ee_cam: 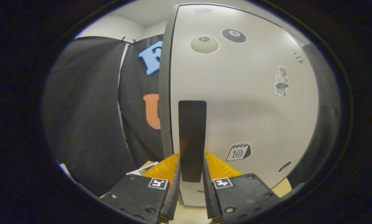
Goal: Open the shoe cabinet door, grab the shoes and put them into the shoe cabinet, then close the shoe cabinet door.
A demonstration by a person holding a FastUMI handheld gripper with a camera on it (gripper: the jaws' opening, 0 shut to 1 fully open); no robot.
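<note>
— Where is the shoe cabinet door (245, 102) found?

— Right ahead, shut, it seems. Its dark handle (192, 140) is set upright near the door's edge.

— What is held by the hand-held gripper (190, 189)?

— The handle's lower end is squeezed between both fingers.

— How should the door be handled?

— It looks hard, smooth and probably light. The thin handle is best gripped and pulled gently, so it is not slipped off.

Cabinet door (242, 102) blocks ahead — left side open.
</note>
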